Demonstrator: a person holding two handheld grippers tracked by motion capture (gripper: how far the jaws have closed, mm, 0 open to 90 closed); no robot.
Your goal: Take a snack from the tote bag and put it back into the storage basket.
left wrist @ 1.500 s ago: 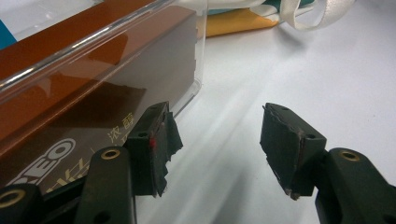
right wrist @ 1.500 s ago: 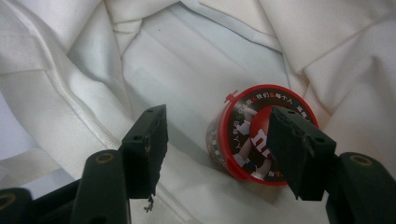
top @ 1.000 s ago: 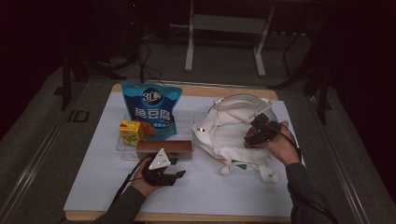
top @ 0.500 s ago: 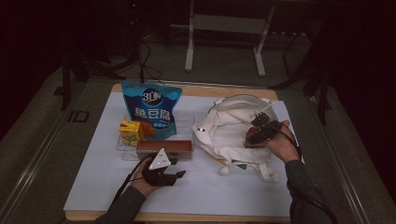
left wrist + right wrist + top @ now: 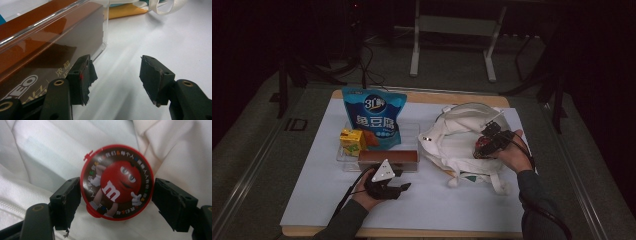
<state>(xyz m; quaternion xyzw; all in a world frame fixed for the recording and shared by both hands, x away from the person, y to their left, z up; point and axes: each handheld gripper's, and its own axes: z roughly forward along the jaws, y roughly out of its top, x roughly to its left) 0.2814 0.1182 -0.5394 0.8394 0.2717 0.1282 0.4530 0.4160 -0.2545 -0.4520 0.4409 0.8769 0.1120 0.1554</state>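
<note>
Round red candy tin [image 5: 116,182] on white bag [image 5: 50,152], flanked by parted right hand-held gripper [image 5: 116,202], ungripped; packing barely begun.

Wooden table [image 5: 427,96], top almost wholly covered by a white sheet [image 5: 447,205]; bare wood shows along the far and near edges. On the sheet, left of centre: clear plastic rectangular tray [image 5: 343,159]. Right half, toward the far right corner: crumpled white cloth bag [image 5: 452,145] with loop handles, one strap trailing toward the near edge. Near-left part of the sheet: black left gripper [image 5: 399,187] resting on it, just in front of the tray
</note>
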